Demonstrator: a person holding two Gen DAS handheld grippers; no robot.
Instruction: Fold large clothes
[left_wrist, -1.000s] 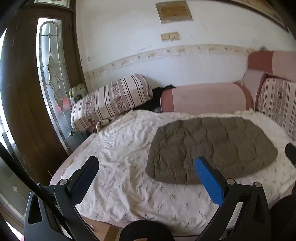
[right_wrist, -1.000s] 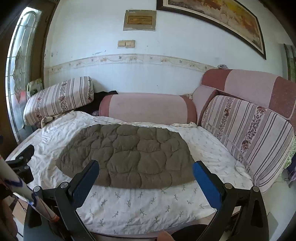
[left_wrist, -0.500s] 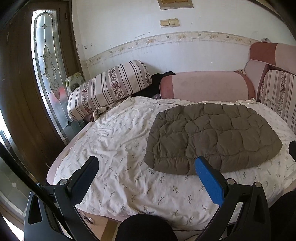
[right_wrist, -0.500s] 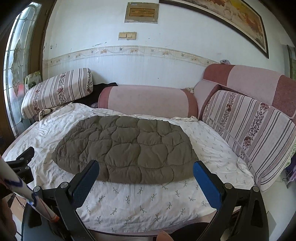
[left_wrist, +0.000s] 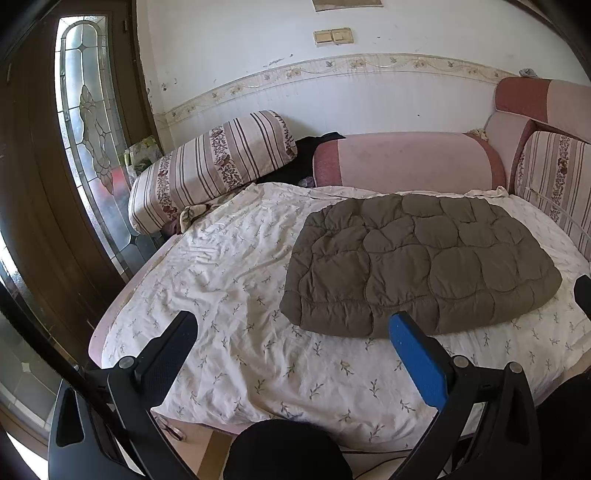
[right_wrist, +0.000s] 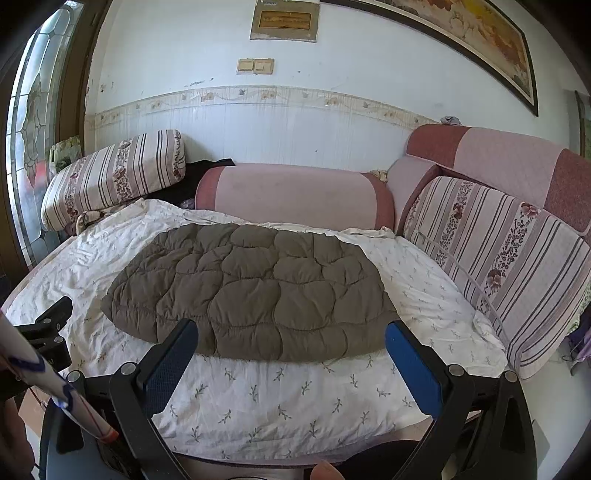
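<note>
A: Where does the puffy olive-brown quilted jacket (right_wrist: 251, 291) lie?
B: Flat on the white leaf-print bedsheet (right_wrist: 280, 398), pink bolsters (right_wrist: 295, 194) against the far wall.
A: And the grippers?
B: Left gripper (left_wrist: 291, 332) and right gripper (right_wrist: 291, 334) both gape wide, empty, near the sheet's edge. Only the right view shows the framed painting (right_wrist: 461, 33)

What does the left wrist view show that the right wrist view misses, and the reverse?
Only the left wrist view: the dark wooden door frame beside the full glass panel, and the sheet's wrinkled left part.

Only the right wrist view: the framed painting, the plaque, and the whole striped backrest on the right.

Both: the brown quilted garment lying flat on the sheet, the pink bolster, the striped bolster, the wall switches. The left gripper and right gripper are both open and empty.
</note>
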